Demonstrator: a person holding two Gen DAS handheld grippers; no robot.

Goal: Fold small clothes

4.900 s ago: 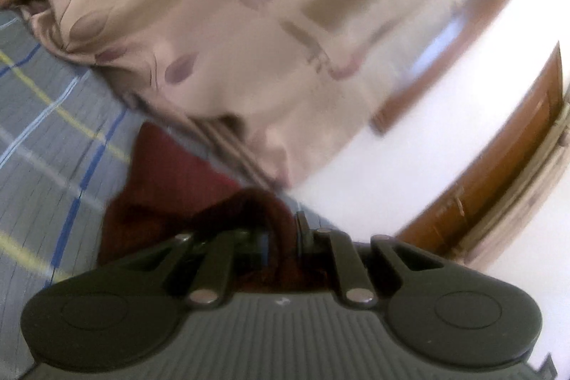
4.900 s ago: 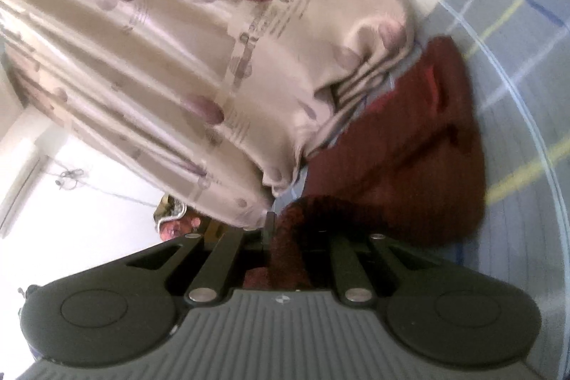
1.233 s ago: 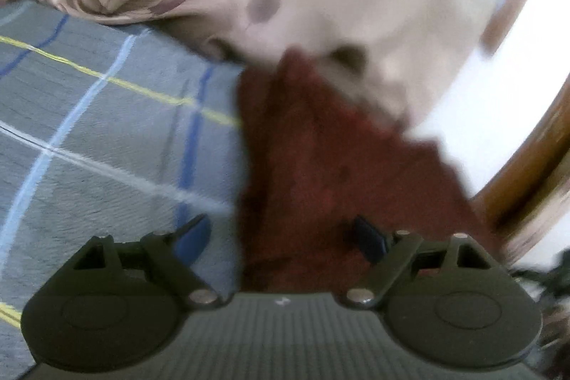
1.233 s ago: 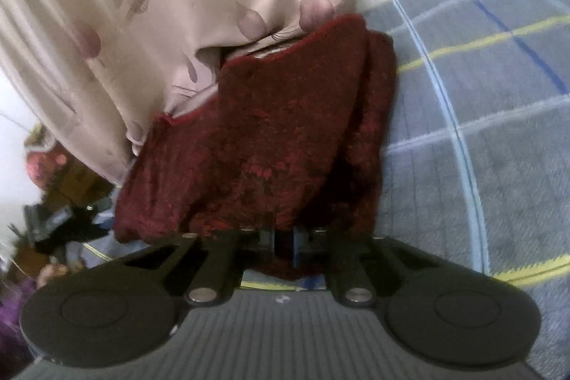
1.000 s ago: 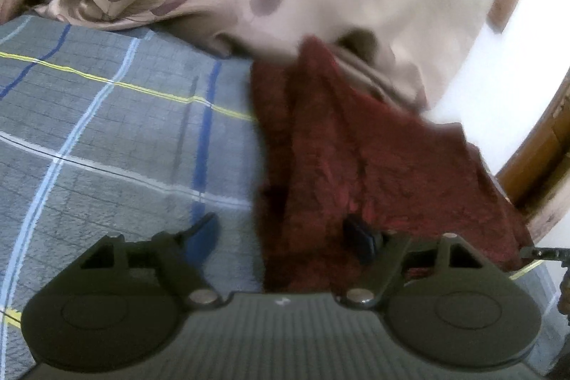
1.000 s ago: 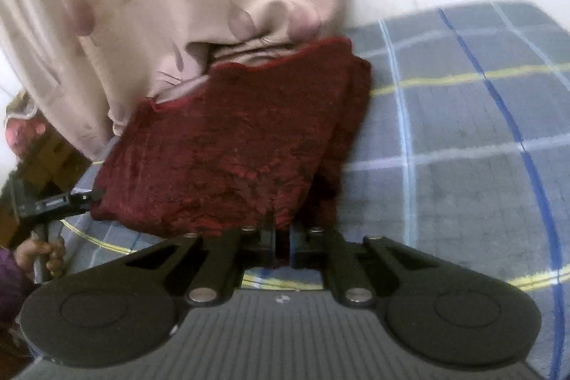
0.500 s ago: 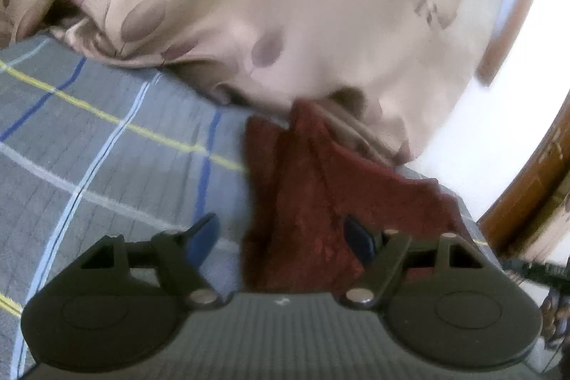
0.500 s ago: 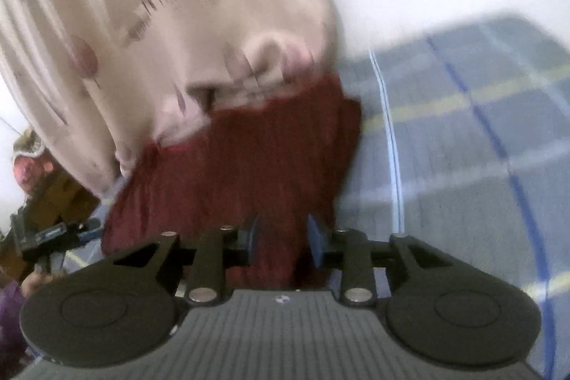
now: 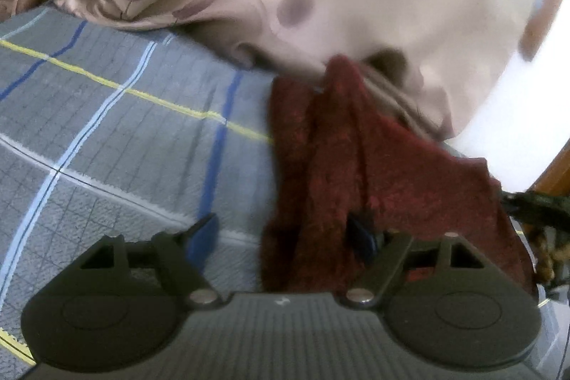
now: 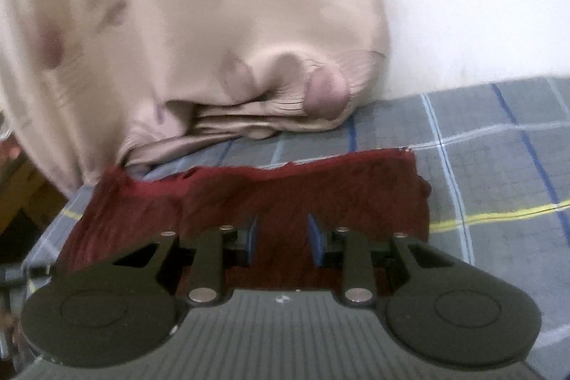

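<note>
1. The dark red garment (image 9: 335, 166) is a soft, fuzzy cloth, matt, with a mottled pile.
2. The bedsheet (image 9: 117, 138) is woven cloth, matt grey with a fine grid texture and coloured stripes.
3. The beige curtain (image 10: 199, 34) is a smooth, satiny cloth with a soft sheen.
4. The left gripper (image 9: 285, 234) and the right gripper (image 10: 281, 237) have matt dark plastic bodies with ribbed tops, shiny metal pivot pins and blue pads.

- Dark red garment (image 10: 270, 191) with a mottled, blackish texture, at the frame's lower centre.
- Grey bedsheet (image 9: 117, 138), checked in blue, pale blue, white and yellow lines.
- Beige satin curtain (image 10: 199, 24) with mauve leaf shapes, across the top.
- Blue gripper pads (image 10: 315, 239).
</note>
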